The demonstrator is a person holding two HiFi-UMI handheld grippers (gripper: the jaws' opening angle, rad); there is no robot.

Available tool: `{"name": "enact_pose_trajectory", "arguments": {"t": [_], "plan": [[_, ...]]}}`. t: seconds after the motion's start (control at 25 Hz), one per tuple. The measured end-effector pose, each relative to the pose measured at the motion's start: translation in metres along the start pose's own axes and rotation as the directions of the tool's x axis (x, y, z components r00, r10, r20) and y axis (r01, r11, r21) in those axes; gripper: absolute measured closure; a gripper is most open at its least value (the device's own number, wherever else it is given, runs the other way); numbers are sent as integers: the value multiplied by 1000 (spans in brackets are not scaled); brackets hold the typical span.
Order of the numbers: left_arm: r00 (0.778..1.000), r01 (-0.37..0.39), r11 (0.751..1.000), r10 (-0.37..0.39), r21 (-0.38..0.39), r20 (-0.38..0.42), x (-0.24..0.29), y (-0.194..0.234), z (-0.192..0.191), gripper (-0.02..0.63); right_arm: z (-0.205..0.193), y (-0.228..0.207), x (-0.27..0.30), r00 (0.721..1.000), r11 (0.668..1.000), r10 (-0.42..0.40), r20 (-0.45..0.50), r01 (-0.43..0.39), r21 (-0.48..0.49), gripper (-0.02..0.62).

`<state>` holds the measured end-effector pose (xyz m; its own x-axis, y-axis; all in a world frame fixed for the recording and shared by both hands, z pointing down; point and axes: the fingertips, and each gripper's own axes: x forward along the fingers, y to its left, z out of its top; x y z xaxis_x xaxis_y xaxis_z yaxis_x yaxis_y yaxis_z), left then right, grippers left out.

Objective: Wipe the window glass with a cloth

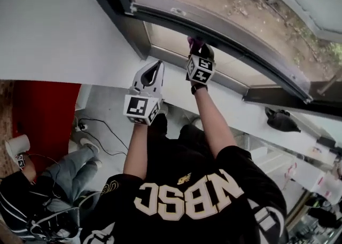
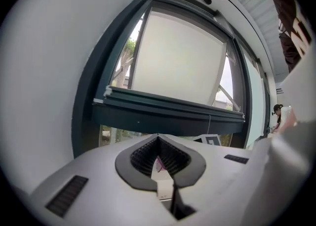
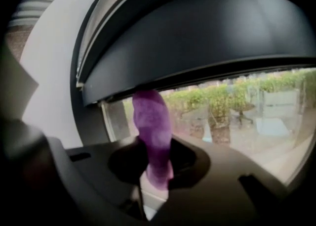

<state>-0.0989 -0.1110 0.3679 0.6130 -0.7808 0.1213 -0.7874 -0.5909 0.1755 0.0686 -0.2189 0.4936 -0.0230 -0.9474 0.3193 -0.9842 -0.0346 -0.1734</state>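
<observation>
A purple cloth [image 1: 194, 42] is pinched in my dark right gripper [image 1: 196, 48], which is shut on it. The cloth [image 3: 152, 119] stands up from the right gripper [image 3: 155, 143] and touches the lower edge of the tilted-open window sash [image 3: 197, 52]. The lower glass pane [image 3: 237, 111] lies just past it. My white left gripper [image 1: 156, 68] is held to the left and lower, near the dark window frame [image 1: 140, 34], apart from the cloth. In the left gripper view, that gripper [image 2: 158, 140] has its jaws shut, pointing at the open sash [image 2: 168, 109] and its glass [image 2: 177, 62].
White wall [image 1: 48, 34] runs left of the window. A seated person [image 1: 53, 189] with a paper cup [image 1: 17, 144] is at lower left, with cables [image 1: 99, 128] on the floor. A black object [image 1: 282, 121] rests on the white ledge at right.
</observation>
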Motion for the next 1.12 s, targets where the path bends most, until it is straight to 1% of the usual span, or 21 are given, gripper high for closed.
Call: {"name": "enact_pose_trajectory", "arguments": {"t": [0.12,0.24,0.32,0.44,0.6,0.68,0.72,0.8,0.88,0.92,0.96,1.0,1.12], "plan": [[997,73,997,-73,3,-32,21,-45,-10,583,-4,-70,-36,996,995,-92,0,92,45,508],[987,148,989,-147,16,-61,42,-93,-18,583,-13,-135,-68,985,983,-170,-23,171,66,508],[976,203,979,-200,31,-90,53,-125,-25,583,-18,-176,-91,974,970,-224,-30,226,90,508],[951,283,958,-274,49,-143,65,-173,-39,583,-17,-238,-124,951,942,-309,-17,308,131,508],[924,347,937,-333,46,-187,76,-224,-56,583,-5,-316,-164,911,898,-412,17,403,176,508],[914,368,929,-352,45,-200,80,-244,-61,583,-4,-352,-184,886,870,-463,21,449,204,508],[911,376,926,-360,45,-202,82,-252,-63,583,-5,-370,-194,871,851,-492,18,476,224,508],[906,386,922,-370,42,-205,85,-267,-65,583,-7,-406,-218,829,797,-559,4,536,278,508],[904,389,921,-374,35,-206,86,-279,-67,583,-12,-440,-242,779,729,-626,-24,596,338,508],[905,385,922,-371,30,-207,85,-283,-68,583,-14,-452,-252,760,701,-649,-37,616,359,508],[908,377,926,-364,23,-208,84,-286,-69,583,-15,-461,-258,749,685,-661,-47,629,368,508],[911,366,930,-355,15,-207,84,-287,-69,583,-16,-466,-261,745,682,-665,-51,633,366,508],[926,325,945,-326,-35,-190,83,-281,-71,583,-15,-463,-257,752,701,-658,-34,629,336,508]]}}
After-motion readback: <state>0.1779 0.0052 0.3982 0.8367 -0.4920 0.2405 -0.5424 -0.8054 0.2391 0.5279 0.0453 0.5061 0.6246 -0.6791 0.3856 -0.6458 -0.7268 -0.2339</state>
